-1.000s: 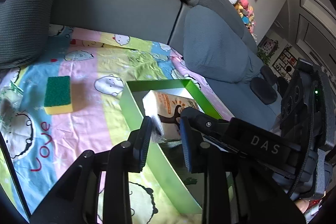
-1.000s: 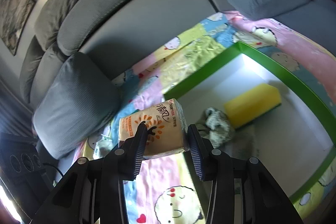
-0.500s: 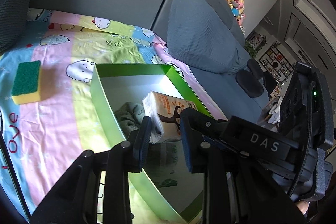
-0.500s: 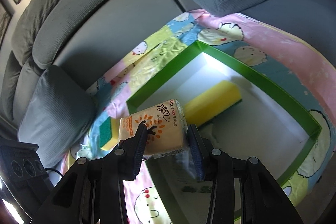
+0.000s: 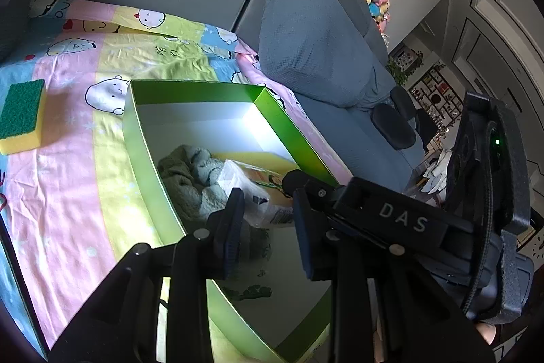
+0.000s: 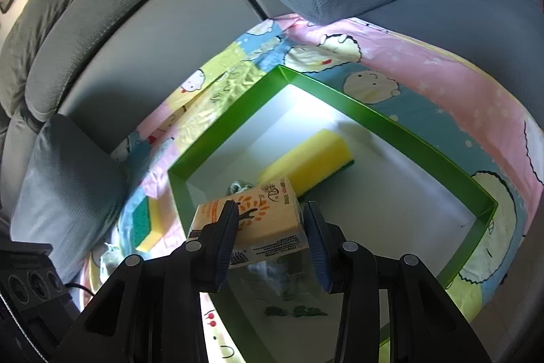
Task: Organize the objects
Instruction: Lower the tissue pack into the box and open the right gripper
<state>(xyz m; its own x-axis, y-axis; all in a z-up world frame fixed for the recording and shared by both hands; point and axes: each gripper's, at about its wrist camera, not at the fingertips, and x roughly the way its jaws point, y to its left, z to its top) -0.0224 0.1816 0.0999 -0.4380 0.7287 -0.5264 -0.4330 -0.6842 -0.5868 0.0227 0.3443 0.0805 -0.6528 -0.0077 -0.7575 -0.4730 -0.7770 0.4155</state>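
A green box [image 5: 136, 138] with a white inside sits on a cartoon-print sheet on the sofa; it also shows in the right wrist view [image 6: 401, 138]. Inside lie a grey-green cloth [image 5: 190, 176], a yellow sponge [image 6: 306, 159] and an orange tissue pack [image 5: 258, 193]. My left gripper [image 5: 268, 227] is open just above that pack, which rests on the cloth. My right gripper [image 6: 268, 233] is shut on another orange tissue pack [image 6: 258, 223], held over the box's near-left part.
A green-and-yellow sponge [image 5: 22, 118] lies on the sheet left of the box; it also shows in the right wrist view [image 6: 146, 223]. Grey sofa cushions [image 5: 312, 46] stand behind and to the right. A grey pillow [image 6: 64, 186] lies at the left.
My left gripper has opened and let its tissue pack drop onto the cloth in the box. My right gripper has carried its pack farther over the box.
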